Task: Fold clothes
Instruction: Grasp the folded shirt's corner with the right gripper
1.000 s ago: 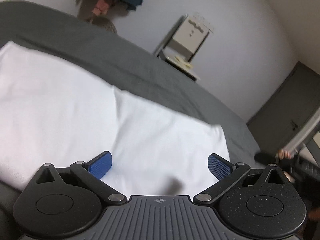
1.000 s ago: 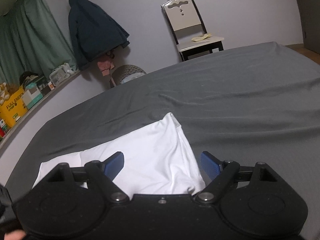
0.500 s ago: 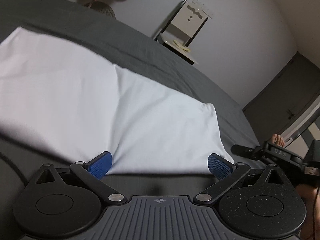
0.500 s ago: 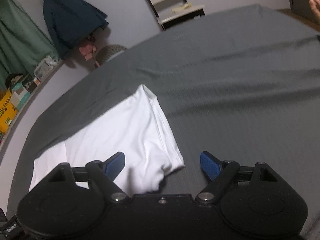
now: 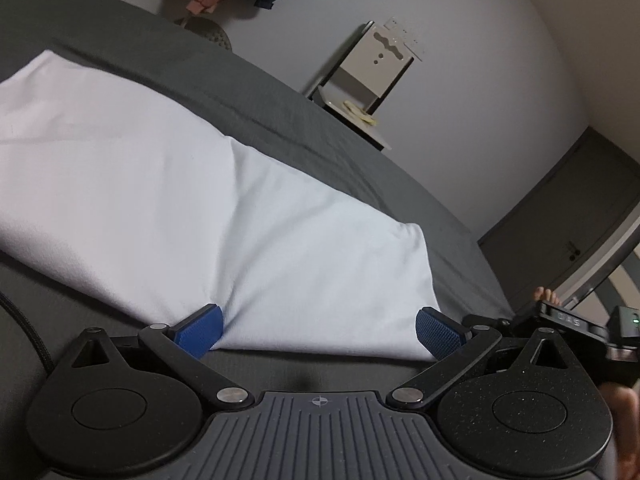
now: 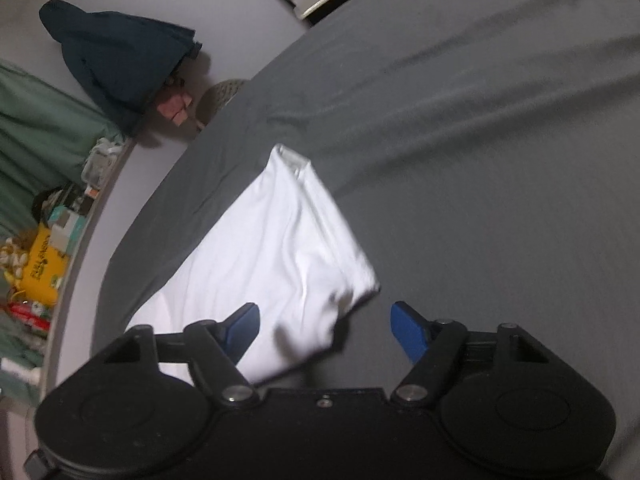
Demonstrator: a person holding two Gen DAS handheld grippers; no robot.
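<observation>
1. White garment (image 5: 248, 216): lies on the grey bed sheet (image 6: 480, 140), just ahead of both grippers.
2. Left gripper (image 5: 318, 330), right gripper (image 6: 324, 326): fingers spread, holding nothing.
3. Risk: pinching sheet with hem would drag the fold.

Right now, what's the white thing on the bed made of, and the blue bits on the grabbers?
The white garment looks like soft matte knit cloth, maybe cotton: it creases and has a stitched hem. The gray bedsheet is matte woven fabric with gentle wrinkles. The blue fingers look like rubbery plastic pads with a fine grid texture.
</observation>
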